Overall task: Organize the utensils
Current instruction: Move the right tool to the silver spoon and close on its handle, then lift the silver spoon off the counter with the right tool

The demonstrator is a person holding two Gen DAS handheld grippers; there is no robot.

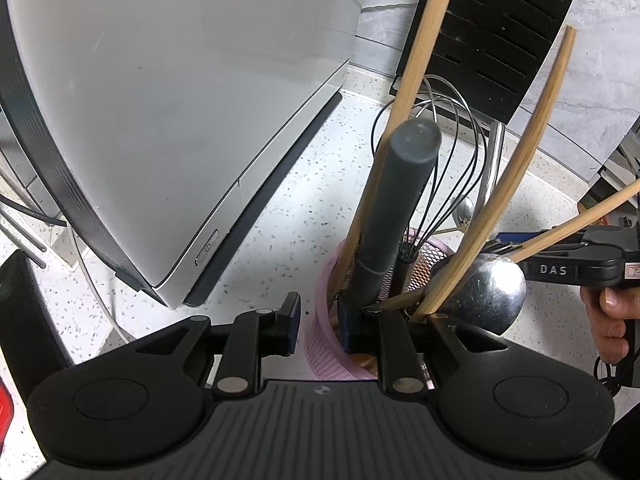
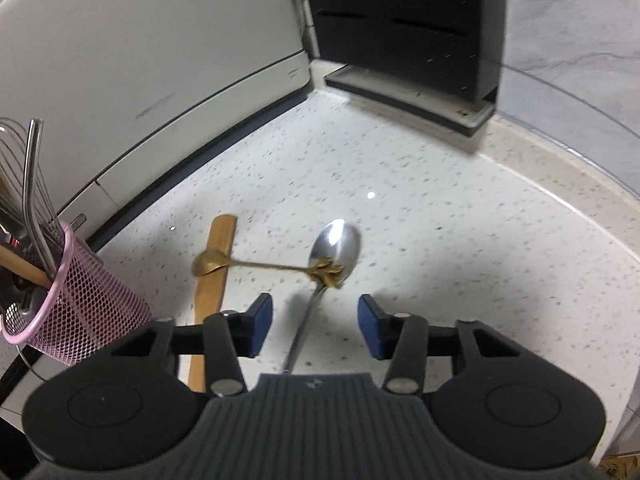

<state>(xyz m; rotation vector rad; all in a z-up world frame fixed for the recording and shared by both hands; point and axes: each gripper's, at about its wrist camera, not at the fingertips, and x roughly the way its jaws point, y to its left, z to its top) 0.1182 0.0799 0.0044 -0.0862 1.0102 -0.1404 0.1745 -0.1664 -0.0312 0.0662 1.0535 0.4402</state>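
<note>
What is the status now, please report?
Left gripper clamps pink holder rim. Right gripper open, silver spoon handle between jaws. Small gold spoon lies across it.

White letters "DAS" stand on the black body of the right gripper (image 1: pixel 560 268), seen from the left wrist. A faint grey marking on the white appliance (image 2: pixel 152 108) is too blurred to read.

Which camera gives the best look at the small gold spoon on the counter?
The right wrist view. The gold spoon lies there in full, its bowl resting on the wooden spatula and its ornate handle end across the silver spoon, ahead of the right gripper. The left wrist view does not show it at all.
</note>
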